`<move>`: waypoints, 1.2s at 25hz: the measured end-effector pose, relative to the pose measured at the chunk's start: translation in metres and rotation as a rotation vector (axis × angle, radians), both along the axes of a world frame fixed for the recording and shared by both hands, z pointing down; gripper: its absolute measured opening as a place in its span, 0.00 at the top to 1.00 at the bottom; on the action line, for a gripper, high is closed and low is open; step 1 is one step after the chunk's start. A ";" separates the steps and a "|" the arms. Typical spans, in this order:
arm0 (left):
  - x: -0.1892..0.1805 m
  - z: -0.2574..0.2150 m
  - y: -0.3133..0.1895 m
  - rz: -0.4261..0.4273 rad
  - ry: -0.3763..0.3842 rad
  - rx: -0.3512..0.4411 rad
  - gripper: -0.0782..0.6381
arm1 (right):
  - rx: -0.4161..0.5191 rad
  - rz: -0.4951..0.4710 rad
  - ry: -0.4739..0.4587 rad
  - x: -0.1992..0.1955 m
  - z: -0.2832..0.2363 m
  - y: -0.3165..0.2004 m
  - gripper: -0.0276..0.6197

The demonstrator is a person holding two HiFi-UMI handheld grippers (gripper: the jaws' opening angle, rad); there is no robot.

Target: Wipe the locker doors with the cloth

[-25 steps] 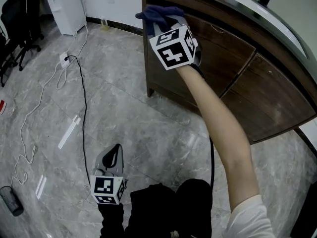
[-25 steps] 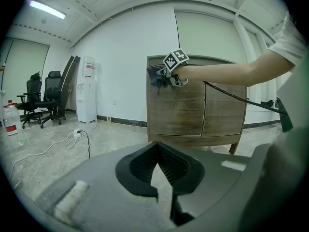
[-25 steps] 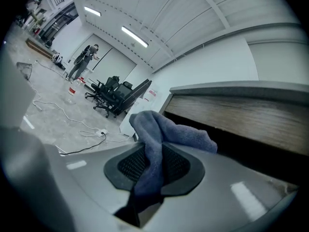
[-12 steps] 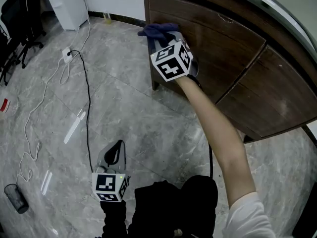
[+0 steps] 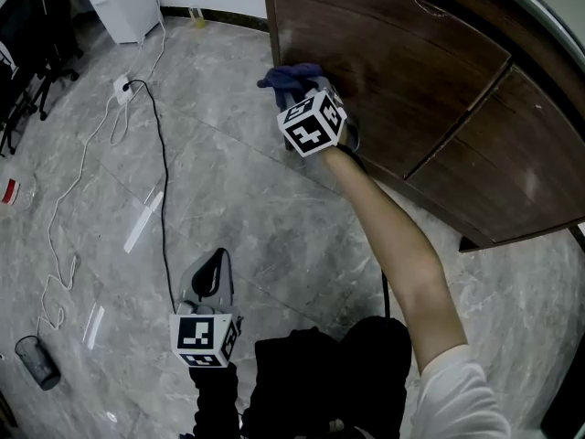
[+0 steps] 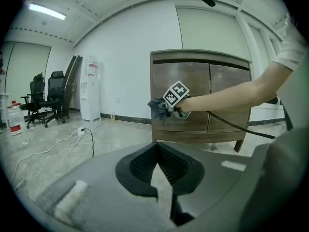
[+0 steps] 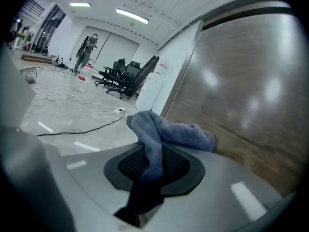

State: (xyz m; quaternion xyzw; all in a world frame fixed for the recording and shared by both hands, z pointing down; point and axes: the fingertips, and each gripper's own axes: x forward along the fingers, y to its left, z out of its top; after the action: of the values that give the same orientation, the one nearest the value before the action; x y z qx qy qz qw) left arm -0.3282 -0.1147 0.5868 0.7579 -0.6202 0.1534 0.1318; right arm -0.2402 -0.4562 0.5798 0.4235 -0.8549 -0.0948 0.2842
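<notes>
A dark blue cloth [image 5: 285,76] is bunched in my right gripper [image 5: 306,94], which is shut on it and presses it against the left door [image 5: 384,71] of the dark wood locker. The cloth sits low on that door, near its left edge. In the right gripper view the cloth [image 7: 166,129] hangs down between the pads, with the wood door [image 7: 251,95] close on the right. My left gripper [image 5: 217,256] hangs low over the floor in front of the person, shut and holding nothing. The left gripper view shows the locker [image 6: 212,81] and the cloth [image 6: 157,108] from afar.
A black cable [image 5: 161,172] and a white cable with a power strip [image 5: 121,85] trail across the marble floor. White strips [image 5: 142,222] lie on it. A white appliance [image 5: 114,3], office chairs [image 6: 43,98], a small dark bin [image 5: 32,364], and a distant person [image 7: 88,47] are around.
My right gripper has slid the cloth down the left door, from near its top edge to its lower part. The left gripper has stayed about where it was.
</notes>
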 end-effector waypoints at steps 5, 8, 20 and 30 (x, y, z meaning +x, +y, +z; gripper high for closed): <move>-0.002 0.007 0.003 -0.006 0.000 -0.022 0.89 | -0.050 0.000 0.035 -0.003 0.038 0.000 0.82; -0.004 0.009 0.003 -0.010 -0.006 -0.026 0.89 | -0.083 -0.001 0.052 -0.005 0.062 0.000 0.82; -0.014 0.019 0.005 -0.035 -0.026 -0.039 0.89 | -0.171 -0.012 0.139 -0.010 0.135 0.000 0.82; -0.008 0.025 0.002 -0.044 -0.031 -0.052 0.89 | -0.212 -0.108 0.141 -0.010 0.142 0.031 0.82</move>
State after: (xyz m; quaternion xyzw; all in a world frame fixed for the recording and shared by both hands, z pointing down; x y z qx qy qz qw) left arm -0.3360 -0.1130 0.6113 0.7381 -0.6342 0.1783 0.1455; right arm -0.2501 -0.4255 0.7221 0.3365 -0.8596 -0.0489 0.3813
